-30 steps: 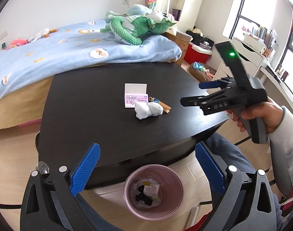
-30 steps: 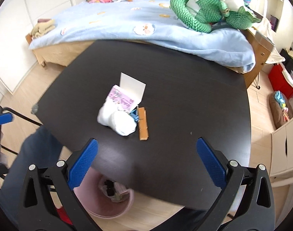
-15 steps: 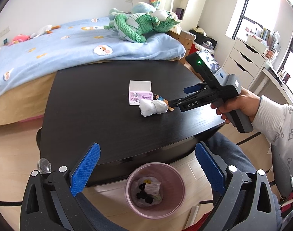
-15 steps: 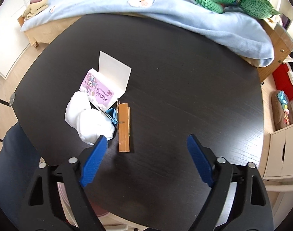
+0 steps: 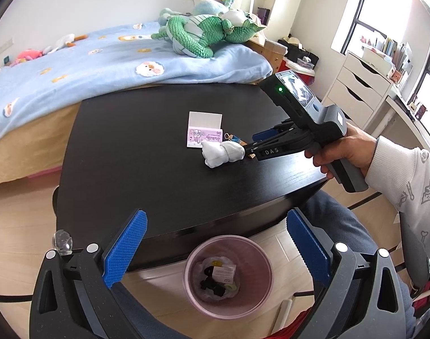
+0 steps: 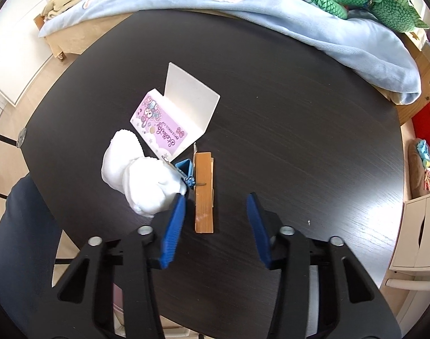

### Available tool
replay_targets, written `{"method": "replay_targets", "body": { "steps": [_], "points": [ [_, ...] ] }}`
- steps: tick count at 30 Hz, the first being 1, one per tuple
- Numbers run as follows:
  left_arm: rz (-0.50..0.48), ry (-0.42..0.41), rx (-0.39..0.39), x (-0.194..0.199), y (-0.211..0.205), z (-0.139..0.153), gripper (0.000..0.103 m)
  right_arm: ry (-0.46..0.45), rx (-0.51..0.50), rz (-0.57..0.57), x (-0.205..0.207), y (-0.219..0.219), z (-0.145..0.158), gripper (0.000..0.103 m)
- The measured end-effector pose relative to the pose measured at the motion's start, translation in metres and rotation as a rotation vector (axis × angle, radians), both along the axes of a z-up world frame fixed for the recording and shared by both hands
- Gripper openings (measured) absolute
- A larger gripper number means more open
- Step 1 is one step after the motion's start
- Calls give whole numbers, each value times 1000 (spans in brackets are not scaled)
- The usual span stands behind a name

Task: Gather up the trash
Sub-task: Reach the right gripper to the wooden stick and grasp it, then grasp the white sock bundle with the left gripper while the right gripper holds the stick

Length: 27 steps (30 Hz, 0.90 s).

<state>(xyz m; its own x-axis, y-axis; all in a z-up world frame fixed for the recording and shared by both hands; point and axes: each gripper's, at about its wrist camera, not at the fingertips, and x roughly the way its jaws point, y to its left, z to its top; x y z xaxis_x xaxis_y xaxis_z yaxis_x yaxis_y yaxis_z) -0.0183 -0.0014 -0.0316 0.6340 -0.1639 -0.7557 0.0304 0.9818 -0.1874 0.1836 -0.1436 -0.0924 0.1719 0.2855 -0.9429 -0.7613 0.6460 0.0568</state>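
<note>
From my right hand-held gripper (image 6: 215, 220) I look steeply down on the dark desk (image 6: 299, 127), and its jaws are closing with the near end of the wooden clothespin (image 6: 204, 192) between them; the blue pads (image 6: 174, 227) do not yet press on it, the left pad sitting just beside the crumpled white tissue (image 6: 143, 180) and the right pad apart from the clothespin. I take the clothespin as my landmark: a small blue binder clip (image 6: 186, 171) lies against its left side, touching the tissue, and the tissue bulges out further to the left of that. Beyond the clothespin's far end, up and to the left, sits the opened pink and white paper box (image 6: 169, 124), its white flap standing up. From my left hand-held gripper (image 5: 215, 251), whose jaws stand wide apart with nothing between them, I see the same cluster from the other side: the right one (image 5: 250, 148), held in a hand (image 5: 347, 152) with a white patterned sleeve (image 5: 406, 186), has its tips down at the clothespin, right against the tissue (image 5: 222, 154), with the box (image 5: 205, 134) behind. On the floor below the desk's near edge, well apart from the clothespin, stands a pink trash bin (image 5: 229, 274) already holding some scraps. A bed with a light blue blanket (image 5: 102, 62) and a green plush toy (image 5: 206, 32) runs along the desk's far side.
</note>
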Motion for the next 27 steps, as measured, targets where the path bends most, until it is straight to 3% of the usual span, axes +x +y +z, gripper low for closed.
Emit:
{"method": "replay_targets", "body": {
  "steps": [7, 10, 27],
  "points": [
    [-7, 2, 3, 2, -3, 0, 95, -4, -7, 11, -3, 4, -2, 25],
    [-11, -2, 4, 5, -5, 2, 95, -2, -8, 13, -5, 6, -1, 13],
    [-42, 5, 24, 55, -19, 3, 95, 4, 64, -73, -7, -22, 21, 13]
  ]
}}
